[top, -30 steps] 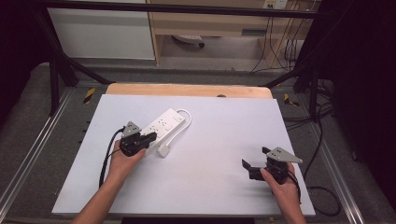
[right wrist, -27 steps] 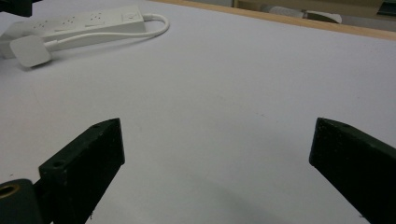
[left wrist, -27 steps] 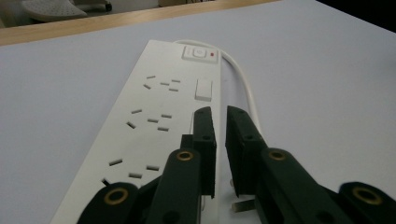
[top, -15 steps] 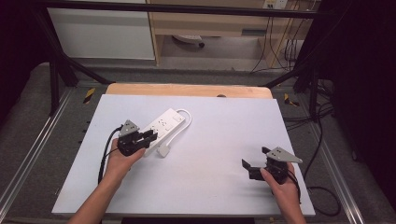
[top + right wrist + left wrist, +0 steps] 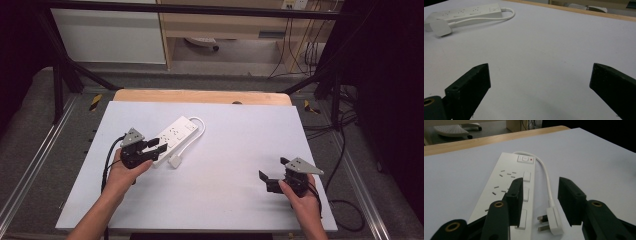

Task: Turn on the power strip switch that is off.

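Left gripper view shows the left gripper (image 5: 540,202) released above the plug (image 5: 551,218). Closing crooked, it may push the plug aside. The right gripper (image 5: 276,175) rests released too.

This looks like a lab or test workspace. A white tabletop (image 5: 235,165) stands inside a black metal frame (image 5: 60,75), its struts crossing the upper left and upper right of the high view. Loose black cables (image 5: 295,45) hang behind at upper right, a cabinet (image 5: 110,35) sits upper left, and grey carpet (image 5: 30,120) covers the floor.
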`<move>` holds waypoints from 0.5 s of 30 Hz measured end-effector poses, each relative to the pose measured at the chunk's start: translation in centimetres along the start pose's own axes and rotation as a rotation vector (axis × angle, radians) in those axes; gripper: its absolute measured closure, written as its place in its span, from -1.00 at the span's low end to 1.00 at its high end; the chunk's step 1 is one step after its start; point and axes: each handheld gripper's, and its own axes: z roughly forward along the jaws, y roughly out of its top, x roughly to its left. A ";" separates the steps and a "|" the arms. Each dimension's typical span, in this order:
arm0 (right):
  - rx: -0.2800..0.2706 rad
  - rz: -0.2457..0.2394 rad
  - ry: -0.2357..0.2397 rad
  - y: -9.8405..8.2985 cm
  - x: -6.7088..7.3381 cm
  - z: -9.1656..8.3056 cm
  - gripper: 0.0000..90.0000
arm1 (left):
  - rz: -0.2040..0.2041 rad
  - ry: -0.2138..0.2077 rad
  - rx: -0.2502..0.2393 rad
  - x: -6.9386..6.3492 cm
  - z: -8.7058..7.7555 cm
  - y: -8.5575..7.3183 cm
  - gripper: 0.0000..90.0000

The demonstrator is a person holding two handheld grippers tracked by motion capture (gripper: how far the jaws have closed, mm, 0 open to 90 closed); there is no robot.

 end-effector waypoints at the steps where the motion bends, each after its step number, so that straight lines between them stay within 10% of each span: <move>1: 0.000 0.000 0.000 0.0 0.0 0.0 -0.92 | 0.004 0.002 0.002 0.0 -0.2 0.1 0.21; 15: 0.001 -0.001 -0.001 0.0 0.0 0.0 -0.92 | -0.019 -0.011 -0.035 -0.1 -2.3 0.3 -0.17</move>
